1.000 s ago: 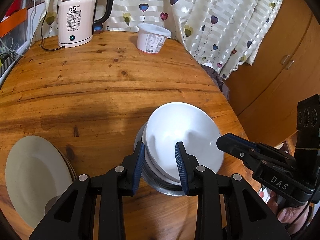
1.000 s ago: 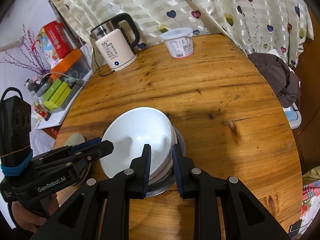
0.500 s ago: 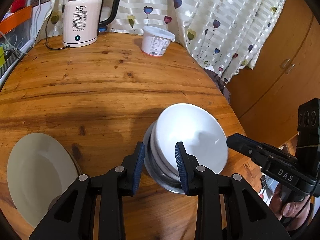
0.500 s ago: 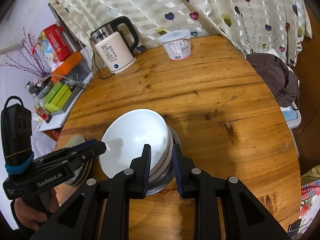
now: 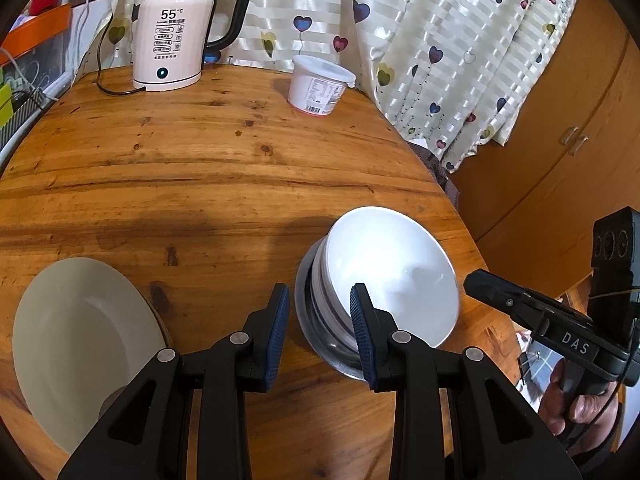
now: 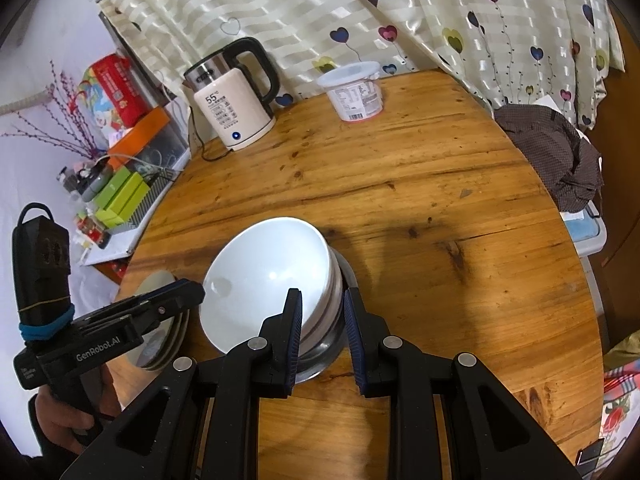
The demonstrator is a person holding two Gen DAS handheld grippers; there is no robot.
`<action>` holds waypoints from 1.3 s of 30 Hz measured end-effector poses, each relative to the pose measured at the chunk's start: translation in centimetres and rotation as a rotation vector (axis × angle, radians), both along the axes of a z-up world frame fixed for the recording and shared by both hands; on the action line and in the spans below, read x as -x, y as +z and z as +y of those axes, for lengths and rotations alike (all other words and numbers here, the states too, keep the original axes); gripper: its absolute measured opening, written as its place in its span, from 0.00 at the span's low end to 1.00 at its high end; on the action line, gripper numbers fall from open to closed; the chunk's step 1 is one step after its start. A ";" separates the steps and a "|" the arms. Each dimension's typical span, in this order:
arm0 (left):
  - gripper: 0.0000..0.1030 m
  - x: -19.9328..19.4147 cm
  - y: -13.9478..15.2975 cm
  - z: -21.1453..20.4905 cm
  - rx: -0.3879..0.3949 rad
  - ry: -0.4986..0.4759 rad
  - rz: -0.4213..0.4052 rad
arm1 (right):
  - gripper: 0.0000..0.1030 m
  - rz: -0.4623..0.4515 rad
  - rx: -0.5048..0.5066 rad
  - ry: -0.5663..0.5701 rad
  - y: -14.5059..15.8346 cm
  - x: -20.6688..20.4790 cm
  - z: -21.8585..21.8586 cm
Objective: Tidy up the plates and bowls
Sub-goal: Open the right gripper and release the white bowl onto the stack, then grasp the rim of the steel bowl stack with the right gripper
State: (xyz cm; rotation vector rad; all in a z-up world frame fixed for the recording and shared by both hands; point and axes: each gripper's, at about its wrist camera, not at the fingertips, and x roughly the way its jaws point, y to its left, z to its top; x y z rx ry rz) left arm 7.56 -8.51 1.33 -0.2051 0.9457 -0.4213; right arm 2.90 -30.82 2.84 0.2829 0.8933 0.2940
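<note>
With both grippers' jaws part open and empty, left (image 5: 318, 332) and right (image 6: 322, 338), we should steady the tilted top bowl (image 5: 390, 276) on the stack at lower centre, level it, and leave the plates (image 5: 80, 344) at lower left alone

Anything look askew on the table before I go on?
Yes: the top white bowl sits tilted in the bowl stack, leaning toward the plates instead of nesting flat. The stack rests in a metal dish close to the table edge. Both claws are open, gripping nothing.
</note>
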 end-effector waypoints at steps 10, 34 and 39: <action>0.31 0.6 -0.1 0.4 -0.006 -0.010 -0.020 | 0.40 -0.041 0.010 0.028 -0.1 0.8 0.0; 0.31 3.2 -2.2 1.0 -0.045 -0.003 0.003 | 0.40 0.033 -0.081 0.037 -2.3 2.3 -2.0; 0.31 3.4 -2.6 0.9 -0.048 -0.006 0.013 | 0.40 0.060 -0.091 0.040 -2.9 2.3 -2.0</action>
